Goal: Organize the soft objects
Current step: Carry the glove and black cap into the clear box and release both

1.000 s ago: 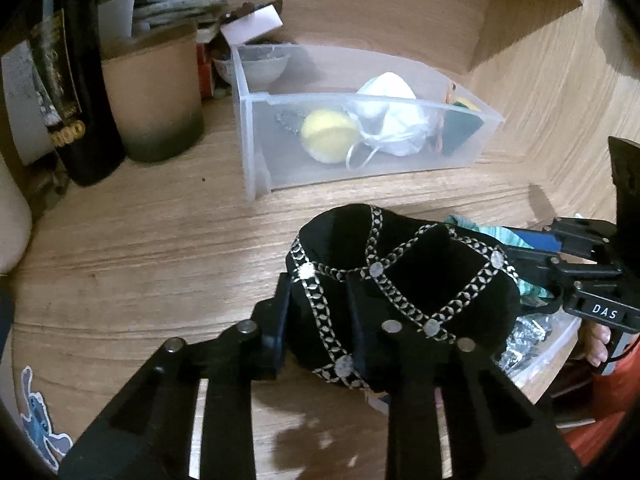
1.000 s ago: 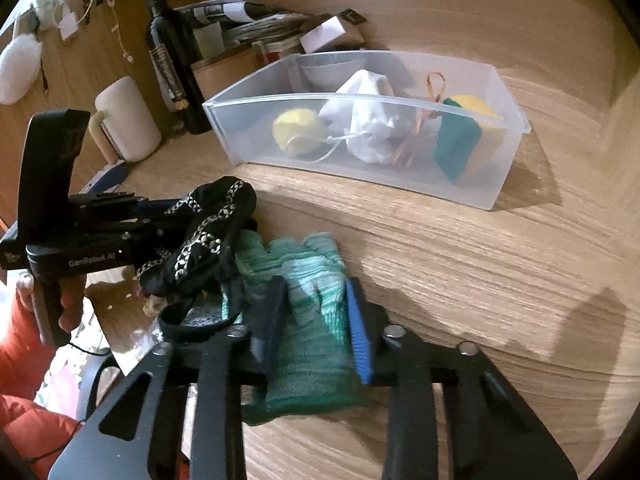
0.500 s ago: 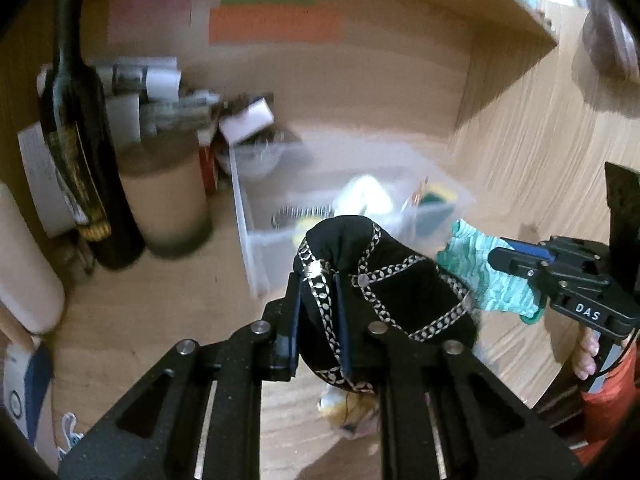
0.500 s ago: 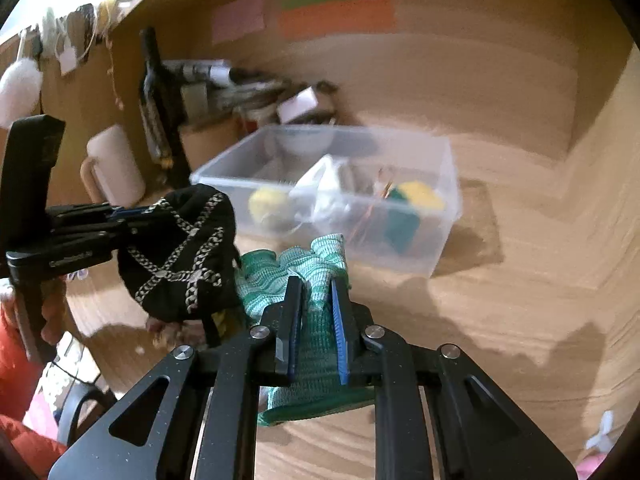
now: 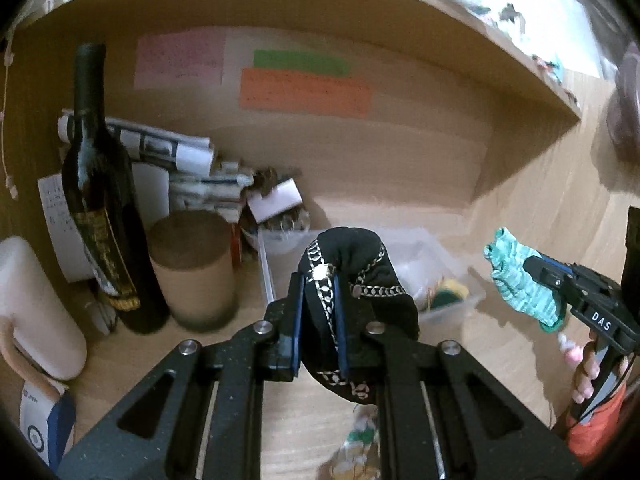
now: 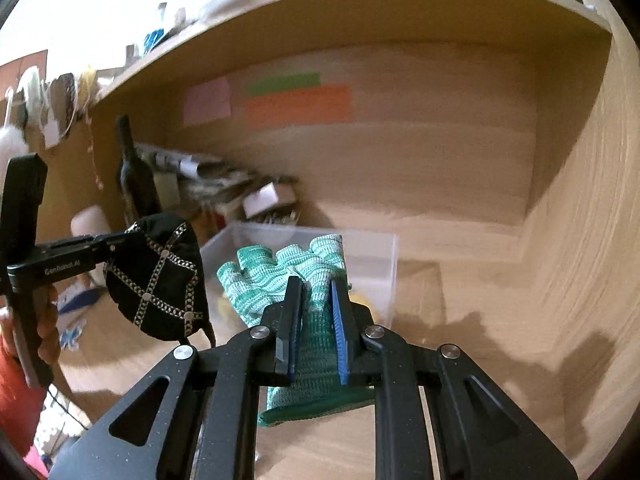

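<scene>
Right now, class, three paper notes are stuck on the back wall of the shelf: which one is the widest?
The orange note: it stretches far wider than the green note directly above it and the pink note to their left.

A home desk nook: wine bottle [image 5: 102, 216], sticky notes [image 5: 306, 89], wooden shelf [image 5: 360, 12] overhead

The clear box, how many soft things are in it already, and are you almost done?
Partly done. The clear box already holds some soft things, but blur hides how many. In hand: the left gripper is shut on the black cap, and the right gripper is shut on the green glove, both held up in the air. Left: dropping both in.
</scene>
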`<act>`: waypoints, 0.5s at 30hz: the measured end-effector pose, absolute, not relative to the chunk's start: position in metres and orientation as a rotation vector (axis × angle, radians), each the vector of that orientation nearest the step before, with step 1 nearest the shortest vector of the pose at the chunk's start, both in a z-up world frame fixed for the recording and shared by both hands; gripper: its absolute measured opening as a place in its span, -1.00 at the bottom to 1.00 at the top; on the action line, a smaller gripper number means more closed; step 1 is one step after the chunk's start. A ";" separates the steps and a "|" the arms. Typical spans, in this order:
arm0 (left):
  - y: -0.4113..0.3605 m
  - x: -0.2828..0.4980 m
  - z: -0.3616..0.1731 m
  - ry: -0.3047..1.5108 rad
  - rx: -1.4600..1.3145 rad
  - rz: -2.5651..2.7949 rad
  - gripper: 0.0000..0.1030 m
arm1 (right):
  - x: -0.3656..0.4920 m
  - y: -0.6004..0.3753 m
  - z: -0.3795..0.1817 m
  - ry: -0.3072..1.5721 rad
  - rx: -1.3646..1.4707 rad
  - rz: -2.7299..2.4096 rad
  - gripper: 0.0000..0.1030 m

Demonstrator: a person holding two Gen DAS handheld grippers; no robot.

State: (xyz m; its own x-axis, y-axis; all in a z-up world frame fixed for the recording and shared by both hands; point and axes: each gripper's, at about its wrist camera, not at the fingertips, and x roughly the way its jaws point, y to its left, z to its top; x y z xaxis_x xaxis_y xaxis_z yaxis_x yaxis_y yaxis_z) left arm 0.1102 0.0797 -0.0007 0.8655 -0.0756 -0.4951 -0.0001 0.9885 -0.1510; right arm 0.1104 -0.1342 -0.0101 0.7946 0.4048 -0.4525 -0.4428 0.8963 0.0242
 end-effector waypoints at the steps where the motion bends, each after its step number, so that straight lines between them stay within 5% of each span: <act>1: 0.081 0.113 0.002 0.511 -0.150 -0.030 -0.75 | 0.113 -0.135 -0.007 0.458 -0.079 0.454 -0.75; 15: 0.080 0.168 -0.003 0.476 -0.192 0.061 -0.75 | 0.159 -0.118 0.004 0.431 -0.099 0.393 -0.75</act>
State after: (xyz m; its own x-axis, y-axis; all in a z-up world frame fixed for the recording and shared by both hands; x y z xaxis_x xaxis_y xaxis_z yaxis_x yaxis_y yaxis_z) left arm 0.1683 0.0797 -0.0028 0.8873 0.0135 -0.4611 -0.1032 0.9801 -0.1697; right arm 0.1593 -0.1182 0.0044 0.8349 0.3495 -0.4253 -0.3911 0.9203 -0.0114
